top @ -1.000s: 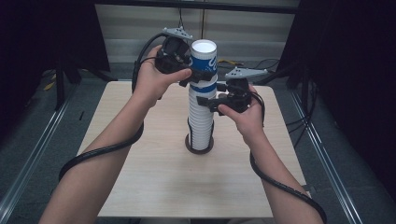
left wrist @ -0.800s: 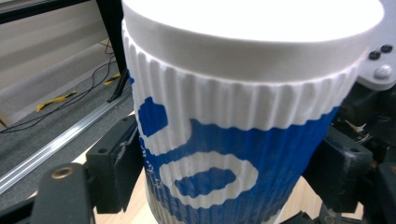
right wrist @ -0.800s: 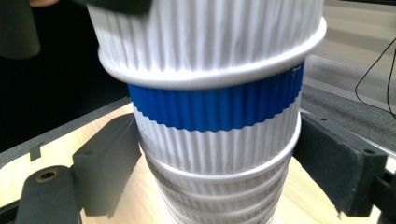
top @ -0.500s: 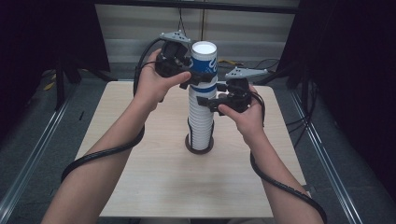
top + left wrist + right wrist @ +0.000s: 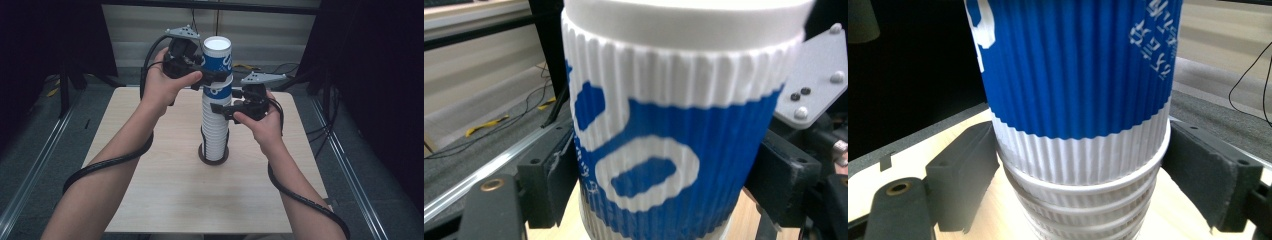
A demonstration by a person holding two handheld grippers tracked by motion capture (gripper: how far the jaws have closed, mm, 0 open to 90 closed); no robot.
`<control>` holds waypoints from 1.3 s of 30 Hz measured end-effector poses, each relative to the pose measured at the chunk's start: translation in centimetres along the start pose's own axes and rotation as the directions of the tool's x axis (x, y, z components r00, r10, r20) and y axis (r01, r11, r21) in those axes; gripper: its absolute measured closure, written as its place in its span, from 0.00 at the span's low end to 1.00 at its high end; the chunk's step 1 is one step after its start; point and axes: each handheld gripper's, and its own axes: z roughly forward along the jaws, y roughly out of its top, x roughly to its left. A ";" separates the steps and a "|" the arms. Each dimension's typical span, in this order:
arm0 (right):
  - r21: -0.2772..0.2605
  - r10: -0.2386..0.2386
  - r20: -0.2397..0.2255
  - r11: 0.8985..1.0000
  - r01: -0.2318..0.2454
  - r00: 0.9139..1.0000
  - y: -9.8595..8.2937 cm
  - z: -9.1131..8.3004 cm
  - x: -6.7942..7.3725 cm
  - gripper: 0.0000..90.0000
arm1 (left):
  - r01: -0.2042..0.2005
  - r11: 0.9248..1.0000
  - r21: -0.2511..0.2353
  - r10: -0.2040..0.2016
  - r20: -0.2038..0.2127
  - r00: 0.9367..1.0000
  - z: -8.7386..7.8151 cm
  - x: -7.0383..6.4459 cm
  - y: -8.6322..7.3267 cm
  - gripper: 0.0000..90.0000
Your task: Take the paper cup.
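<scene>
Wooden table | cup stack upright, mouth up | left gripper clamps top cup | right gripper grips stack below it.

High view sits above the person's side of the counter, facing forward and down, far enough to take in the whole top plus floor rails. Left gripper view rides the left tongs, very close on the top cup (blurred at that range). Right gripper view rides the right tongs, equally close, lower on the cup stack. All three views share that stack.
</scene>
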 end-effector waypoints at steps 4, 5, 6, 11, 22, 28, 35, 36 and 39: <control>0.005 0.000 0.001 1.000 0.000 1.000 0.0 0.0 0.0 0.16 | 0.007 1.000 -0.012 -0.007 -0.002 1.000 -0.3 0.1 0.4 0.24; 0.005 0.000 0.001 1.000 0.000 1.000 0.0 0.0 0.0 0.16 | 0.007 1.000 -0.012 -0.007 -0.002 1.000 -0.3 0.1 0.4 0.24; 0.005 0.000 0.000 1.000 0.000 1.000 0.0 0.0 0.0 0.16 | 0.008 1.000 -0.016 -0.008 -0.006 1.000 -0.4 0.1 0.5 0.25; 0.004 -0.001 -0.001 1.000 0.001 1.000 0.0 0.1 0.0 0.16 | 0.009 1.000 -0.028 -0.009 -0.007 1.000 -0.6 0.1 0.8 0.25; 0.015 -0.021 0.005 1.000 0.021 1.000 -0.1 0.1 0.0 0.17 | 0.005 0.999 -0.037 -0.006 -0.012 1.000 -1.3 -0.1 1.6 0.25; 0.009 -0.025 0.008 1.000 0.025 1.000 -0.2 0.1 0.1 0.17 | 0.005 0.999 -0.049 -0.006 -0.009 1.000 -1.8 -0.2 1.8 0.25; 0.011 -0.024 0.012 1.000 0.024 1.000 -0.3 -0.1 0.2 0.17 | 0.014 0.998 -0.064 -0.015 -0.016 1.000 -2.9 0.0 1.5 0.25; 0.011 -0.024 0.012 1.000 0.024 1.000 -0.3 -0.1 0.2 0.17 | 0.012 0.998 -0.060 -0.013 -0.015 1.000 -3.1 0.1 1.4 0.25; 0.010 -0.025 0.011 1.000 0.024 1.000 -0.3 -0.2 0.2 0.17 | 0.027 0.997 -0.066 -0.028 -0.016 0.999 -3.7 0.5 0.4 0.25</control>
